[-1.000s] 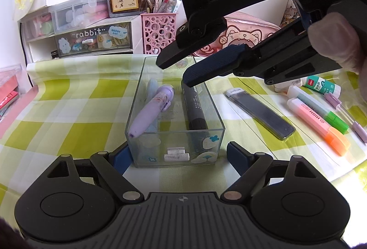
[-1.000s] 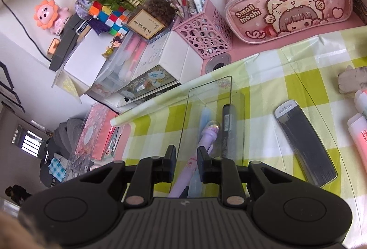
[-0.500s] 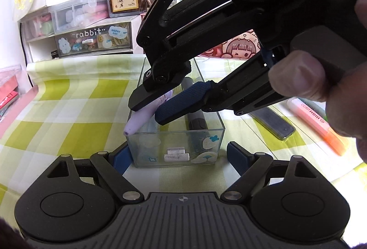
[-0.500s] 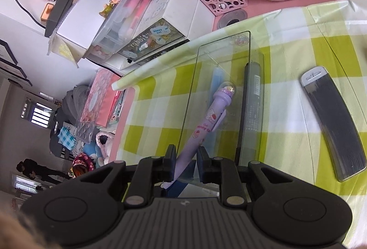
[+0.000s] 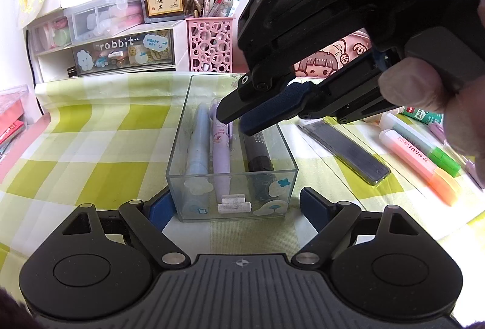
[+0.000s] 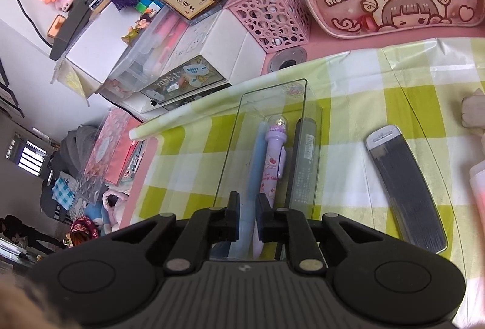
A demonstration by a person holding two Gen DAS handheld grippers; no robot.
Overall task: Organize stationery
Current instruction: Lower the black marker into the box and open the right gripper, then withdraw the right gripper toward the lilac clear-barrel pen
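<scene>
Drop-off of purple pen [image 5: 220, 153] into clear box [image 5: 182, 147], apparently finishing. Right tongs [image 5: 239, 120] just been closing, now pressed together, nothing seen pinched between. Tips hanging over far half of box, right above far end of pen; touching or not, cannot tell. Pen itself flat on box floor, between blue pen [image 5: 197, 153] on left-wall side and black marker [image 5: 257, 156] on right-wall side, all three lengthwise. Left tongs [image 5: 238, 206] spread, straddling near end of box: left pad up against near-left corner, right pad just clear of near-right corner. Bracing, not clamping. To do well: lift right tongs straight up out of box before swinging away, to avoid snagging pen clip or box wall. Keep left tongs planted to stop box skidding on checked cloth over surface [image 5: 91, 147]. No harder squeeze, thin clear walls probably fragile. Next candidates right of box: grey flat case [image 5: 348, 150] just beside it, highlighters [image 5: 418, 159] further right, well apart from box. Best taken mid-barrel, aligned lengthwise with box, lowered in rather than dropped across the others.
</scene>
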